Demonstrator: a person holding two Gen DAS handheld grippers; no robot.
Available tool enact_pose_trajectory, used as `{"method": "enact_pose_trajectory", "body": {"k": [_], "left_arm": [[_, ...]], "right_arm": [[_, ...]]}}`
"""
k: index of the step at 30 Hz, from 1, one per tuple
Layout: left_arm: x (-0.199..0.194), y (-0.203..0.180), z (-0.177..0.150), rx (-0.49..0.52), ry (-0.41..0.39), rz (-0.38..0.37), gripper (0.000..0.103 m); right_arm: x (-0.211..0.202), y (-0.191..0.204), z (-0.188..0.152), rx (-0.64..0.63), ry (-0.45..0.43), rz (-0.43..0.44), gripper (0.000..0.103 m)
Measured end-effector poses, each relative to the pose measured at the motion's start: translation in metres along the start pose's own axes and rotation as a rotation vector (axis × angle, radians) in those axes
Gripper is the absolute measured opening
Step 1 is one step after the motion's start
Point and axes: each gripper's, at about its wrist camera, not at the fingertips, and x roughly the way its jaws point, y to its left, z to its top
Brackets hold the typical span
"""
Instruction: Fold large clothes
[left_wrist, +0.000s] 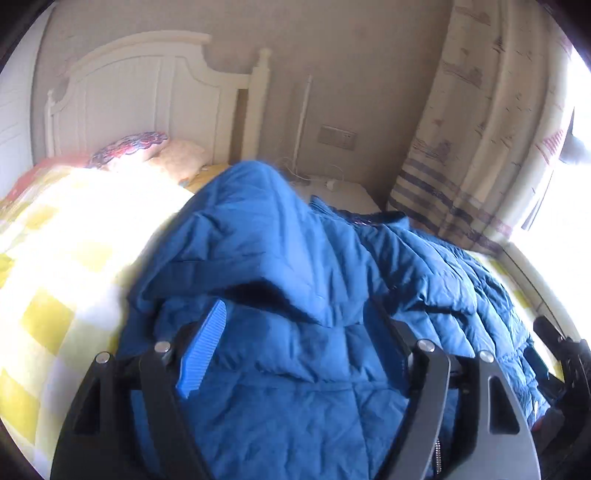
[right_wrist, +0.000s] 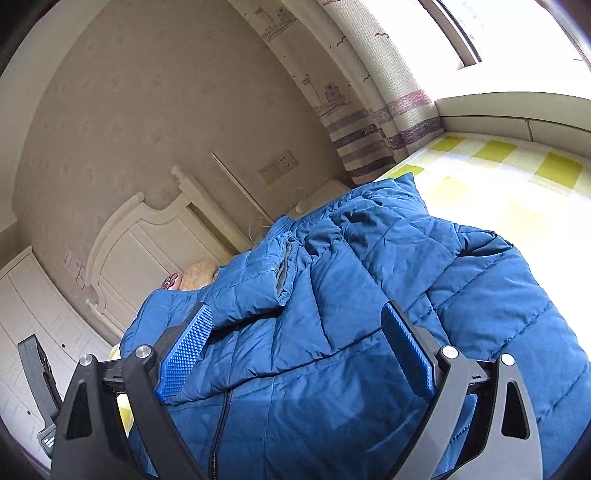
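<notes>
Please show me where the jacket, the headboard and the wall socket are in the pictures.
jacket (right_wrist: 369, 295): right wrist view, on its quilted back.
headboard (left_wrist: 147, 92): left wrist view, on its white panel.
socket (right_wrist: 279, 166): right wrist view, on its plate.

We count one blue puffy jacket (left_wrist: 295, 266) on one bed with a yellow checked sheet (left_wrist: 55, 258). We see two pillows (left_wrist: 162, 151) by one white headboard (left_wrist: 147, 85). There is one striped curtain (left_wrist: 480, 147), one wall socket plate (left_wrist: 337, 136), and two hand-held grippers (left_wrist: 295, 332) (right_wrist: 295, 343).
</notes>
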Motion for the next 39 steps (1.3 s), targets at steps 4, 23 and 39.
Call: {"method": "enact_pose_trajectory", "body": {"k": [4, 23, 39], "left_arm": [[0.001, 0.084, 0.018, -0.276, 0.058, 0.060, 0.074], [0.055, 0.109, 0.012, -0.205, 0.229, 0.223, 0.080], [0.056, 0.108, 0.005, -0.230, 0.207, 0.198, 0.082]], "right_arm": [[-0.001, -0.001, 0.000, 0.001, 0.002, 0.001, 0.090], [0.008, 0.016, -0.004, -0.074, 0.062, 0.030, 0.090], [0.115, 0.052, 0.006, 0.086, 0.406, 0.136, 0.088]]}}
